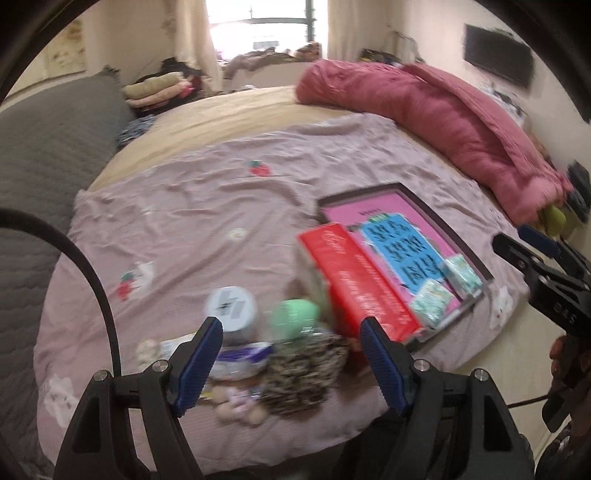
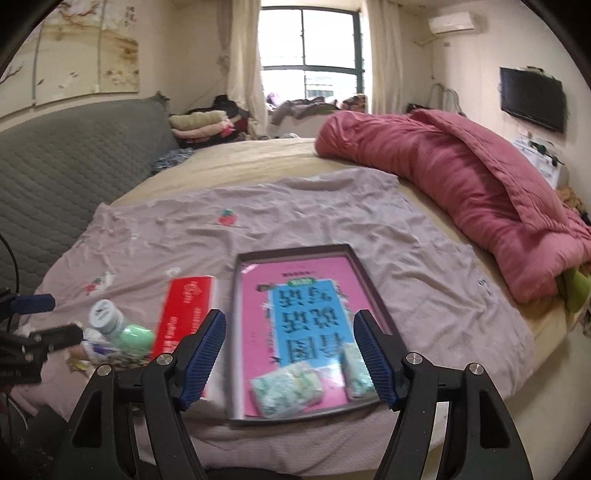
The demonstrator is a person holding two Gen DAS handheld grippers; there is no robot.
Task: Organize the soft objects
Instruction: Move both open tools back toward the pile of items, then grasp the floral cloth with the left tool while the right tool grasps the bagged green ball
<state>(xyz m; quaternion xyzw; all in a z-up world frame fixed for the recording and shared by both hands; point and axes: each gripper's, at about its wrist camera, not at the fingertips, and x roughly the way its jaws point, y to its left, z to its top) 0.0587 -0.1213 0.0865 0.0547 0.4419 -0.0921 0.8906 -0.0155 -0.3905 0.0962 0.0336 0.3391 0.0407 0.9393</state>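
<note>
While both hover over bed, left hand-held gripper (image 1: 291,354) gapes empty; right hand-held gripper (image 2: 290,354) opening, empty.

Daylight from blown-out window (image 1: 258,26) — motion blur, fisheye-warped edges.

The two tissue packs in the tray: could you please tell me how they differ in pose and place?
The left tissue pack lies flat, broad face up, at the tray's near edge; the right tissue pack shows a narrower side and sits partly behind the right gripper's finger. Both share a pale green-white print and rest on the pink book.
</note>
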